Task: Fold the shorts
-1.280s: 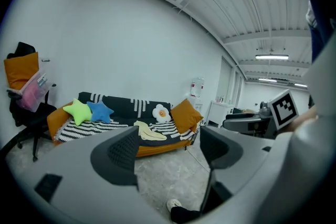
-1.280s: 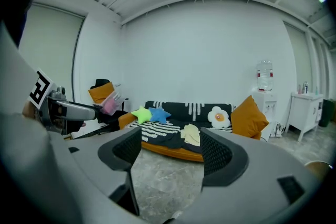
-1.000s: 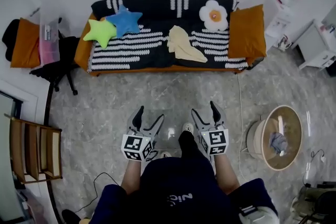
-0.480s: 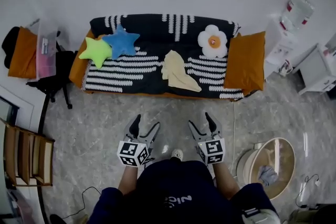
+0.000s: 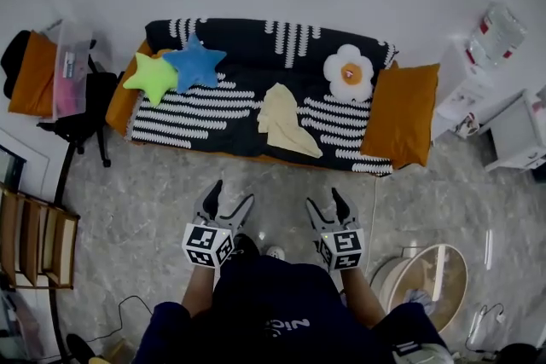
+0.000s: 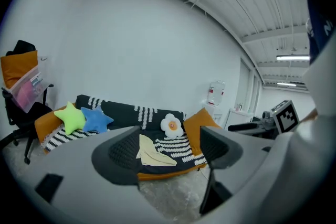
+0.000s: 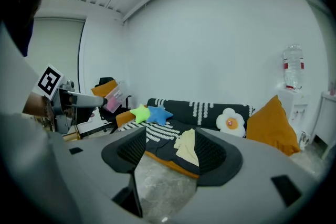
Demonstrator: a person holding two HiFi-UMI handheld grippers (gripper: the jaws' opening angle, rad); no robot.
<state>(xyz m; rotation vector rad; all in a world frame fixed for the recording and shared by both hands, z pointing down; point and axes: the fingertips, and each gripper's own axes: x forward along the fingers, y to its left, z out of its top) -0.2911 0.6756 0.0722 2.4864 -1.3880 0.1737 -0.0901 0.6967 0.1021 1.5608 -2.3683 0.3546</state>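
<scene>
Left gripper (image 5: 230,193): jaws spread, nothing between.
Shorts (image 5: 286,122): pale yellow, rumpled into uneven wedge, one flap lying over the rest. On black-and-white striped sofa (image 5: 213,111), well ahead of both grippers across marbled floor, roughly midway between their lines.
Right gripper (image 5: 326,200): jaws apart, closing, nothing between.
Hard to make out: waistband, leg openings, which face is up; too small.
Hands hidden behind marker cubes.
Round basket (image 5: 452,256) right of right gripper, partly behind person's arm.
</scene>
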